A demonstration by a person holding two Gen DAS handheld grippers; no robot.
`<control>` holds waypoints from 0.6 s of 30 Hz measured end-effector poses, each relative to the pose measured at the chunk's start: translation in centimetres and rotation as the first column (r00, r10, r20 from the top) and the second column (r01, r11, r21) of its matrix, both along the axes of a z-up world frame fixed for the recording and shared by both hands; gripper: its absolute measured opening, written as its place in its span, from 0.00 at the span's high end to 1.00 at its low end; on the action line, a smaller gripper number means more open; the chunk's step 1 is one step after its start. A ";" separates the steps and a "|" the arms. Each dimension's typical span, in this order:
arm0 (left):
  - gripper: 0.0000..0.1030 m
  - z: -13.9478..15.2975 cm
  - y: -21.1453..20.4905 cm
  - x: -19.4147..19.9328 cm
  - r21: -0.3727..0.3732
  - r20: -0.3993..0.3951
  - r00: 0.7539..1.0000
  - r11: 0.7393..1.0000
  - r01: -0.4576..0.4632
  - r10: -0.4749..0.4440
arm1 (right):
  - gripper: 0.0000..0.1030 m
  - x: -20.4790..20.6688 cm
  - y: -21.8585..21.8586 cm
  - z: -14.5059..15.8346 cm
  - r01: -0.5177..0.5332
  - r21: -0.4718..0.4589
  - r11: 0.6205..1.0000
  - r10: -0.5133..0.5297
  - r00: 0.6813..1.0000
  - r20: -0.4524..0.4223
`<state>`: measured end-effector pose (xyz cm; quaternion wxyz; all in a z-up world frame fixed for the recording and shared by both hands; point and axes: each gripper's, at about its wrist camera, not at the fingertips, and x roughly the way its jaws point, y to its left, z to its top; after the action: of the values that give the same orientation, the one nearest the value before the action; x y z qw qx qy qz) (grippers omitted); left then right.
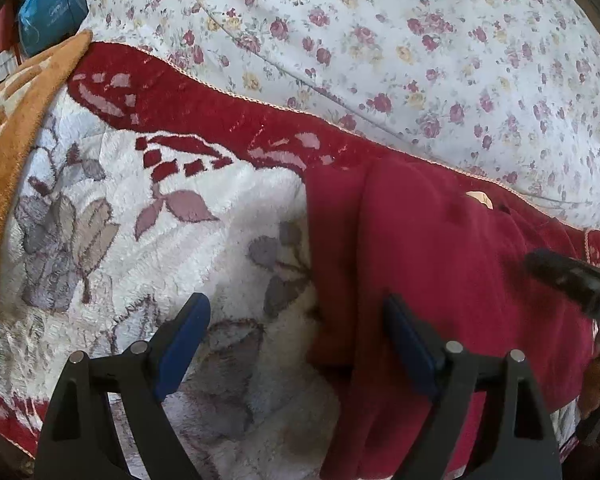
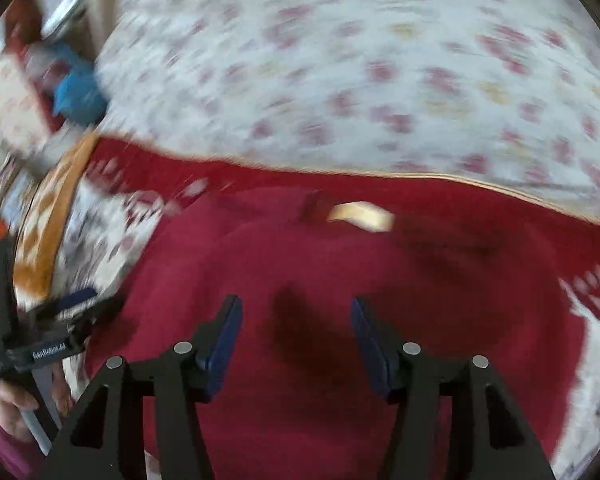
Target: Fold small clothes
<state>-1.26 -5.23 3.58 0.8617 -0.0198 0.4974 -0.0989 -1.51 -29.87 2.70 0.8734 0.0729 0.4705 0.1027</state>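
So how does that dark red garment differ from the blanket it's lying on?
The red garment is one plain colour; the blanket has white pile with leaf shapes and a red border. The garment is smooth, the blanket shaggy. The garment is smaller, resting wholly on the blanket. Both share a deep red.

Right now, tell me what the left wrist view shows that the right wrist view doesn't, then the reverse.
Left wrist only: its own open fingers straddling the garment's left edge, and sharp leaf patterns on the white plush blanket.

Right wrist only: its open fingers over the garment's middle, and the person's hand holding the left gripper.

Both: the red garment with its pale neck label, the floral sheet, a blue bag.
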 end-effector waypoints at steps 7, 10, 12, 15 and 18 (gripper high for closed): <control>0.15 0.6 1.1 -0.4 -0.010 0.010 1.000 1.000 -0.002 0.002 | 0.41 3.0 7.0 -2.5 -0.093 -0.167 0.982 0.104 0.993 0.059; 0.15 0.8 1.5 -0.5 -0.011 0.018 1.000 1.000 -0.005 0.005 | 0.39 5.3 9.0 -3.0 -0.084 -0.196 0.977 0.098 0.993 0.063; 0.15 0.7 1.8 -0.4 -0.016 0.013 1.000 1.000 -0.008 0.008 | 0.37 6.8 9.9 -3.3 -0.089 -0.206 0.975 0.101 0.994 0.050; 0.15 0.6 2.0 -0.2 -0.027 0.004 1.000 0.999 -0.017 0.017 | 0.36 8.4 10.3 -3.7 -0.083 -0.187 0.979 0.088 0.996 0.018; 0.15 0.6 2.0 -0.3 -0.030 0.001 1.000 0.999 -0.014 0.014 | 0.36 8.5 9.8 -2.9 -0.081 -0.155 0.985 0.083 0.997 0.006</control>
<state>-1.57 -3.20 4.21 0.8623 -0.0363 0.4950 -0.1002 6.97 -20.02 -0.21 0.8743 -0.0153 0.4743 0.1021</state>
